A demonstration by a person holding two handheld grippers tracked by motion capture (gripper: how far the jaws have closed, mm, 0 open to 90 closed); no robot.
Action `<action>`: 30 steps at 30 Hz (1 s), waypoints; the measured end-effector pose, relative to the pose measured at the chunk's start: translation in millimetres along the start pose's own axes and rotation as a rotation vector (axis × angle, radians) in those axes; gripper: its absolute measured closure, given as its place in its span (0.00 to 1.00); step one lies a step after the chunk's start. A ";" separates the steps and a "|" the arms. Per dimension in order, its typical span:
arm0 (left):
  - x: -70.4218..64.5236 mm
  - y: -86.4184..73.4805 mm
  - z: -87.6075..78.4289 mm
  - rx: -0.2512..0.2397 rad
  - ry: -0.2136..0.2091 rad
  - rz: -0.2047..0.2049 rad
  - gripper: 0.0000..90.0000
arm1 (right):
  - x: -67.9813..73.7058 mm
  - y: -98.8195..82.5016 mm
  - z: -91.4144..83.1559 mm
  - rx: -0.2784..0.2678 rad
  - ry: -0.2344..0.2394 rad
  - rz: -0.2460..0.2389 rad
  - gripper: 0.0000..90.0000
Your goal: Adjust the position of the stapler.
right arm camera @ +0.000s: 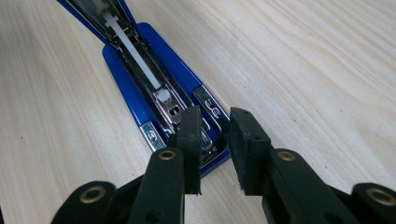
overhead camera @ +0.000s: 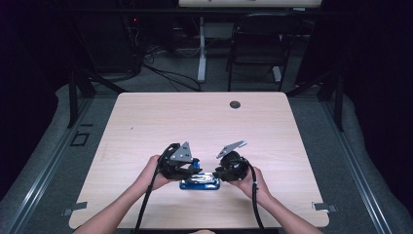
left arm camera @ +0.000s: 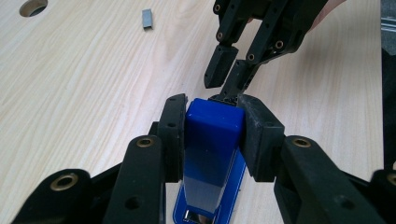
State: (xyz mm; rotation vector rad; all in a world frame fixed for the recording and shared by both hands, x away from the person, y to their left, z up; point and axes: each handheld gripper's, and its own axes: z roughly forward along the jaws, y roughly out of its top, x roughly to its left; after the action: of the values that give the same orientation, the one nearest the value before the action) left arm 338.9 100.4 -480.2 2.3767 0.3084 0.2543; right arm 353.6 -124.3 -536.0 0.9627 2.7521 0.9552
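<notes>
Clamping the stapler's blue lid (left arm camera: 212, 128), left tool (left arm camera: 211, 122) holds it raised; right tool (right arm camera: 215, 135), jaws apart, works the exposed staple channel (right arm camera: 161, 95).

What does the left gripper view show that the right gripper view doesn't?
Left gripper view: the left gripper clamped on the blue stapler's raised plastic lid, a small grey staple strip lying apart, and a round hole in the table. Right gripper view: the stapler's opened metal staple channel, with the right gripper at its end. Both: the light wooden table and the blue base.
</notes>
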 end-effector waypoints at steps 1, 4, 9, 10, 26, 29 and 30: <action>0.8 -0.7 -1.3 0.000 -0.004 -0.006 0.72 | -0.4 -0.2 0.4 -0.006 0.002 -0.003 0.84; 2.6 -4.7 -5.7 -0.009 -0.003 -0.022 0.72 | -0.6 -0.2 0.7 -0.011 0.003 -0.004 0.84; 4.8 -11.9 -13.6 -0.014 0.000 -0.044 0.72 | -0.7 -0.1 0.8 -0.011 0.003 -0.005 0.84; 5.3 -13.5 -15.0 -0.015 0.001 -0.048 0.72 | -0.7 -0.1 0.7 -0.010 0.001 -0.006 0.84; 10.4 -31.2 -28.7 -0.020 -0.002 -0.101 0.72 | -0.5 -0.2 0.5 -0.009 0.002 -0.004 0.84; 10.1 -31.0 -28.9 -0.017 -0.001 -0.097 0.72 | -0.4 -0.2 0.3 -0.007 0.001 -0.007 0.84; 10.2 -31.0 -29.0 -0.016 -0.002 -0.096 0.72 | -0.7 0.4 -0.5 0.004 -0.001 -0.017 0.84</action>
State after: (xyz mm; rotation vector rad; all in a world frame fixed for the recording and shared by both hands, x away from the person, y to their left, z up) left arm 336.3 144.0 -479.3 2.3385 0.4172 0.2085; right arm 354.2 -124.8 -535.5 0.9381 2.7581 0.9470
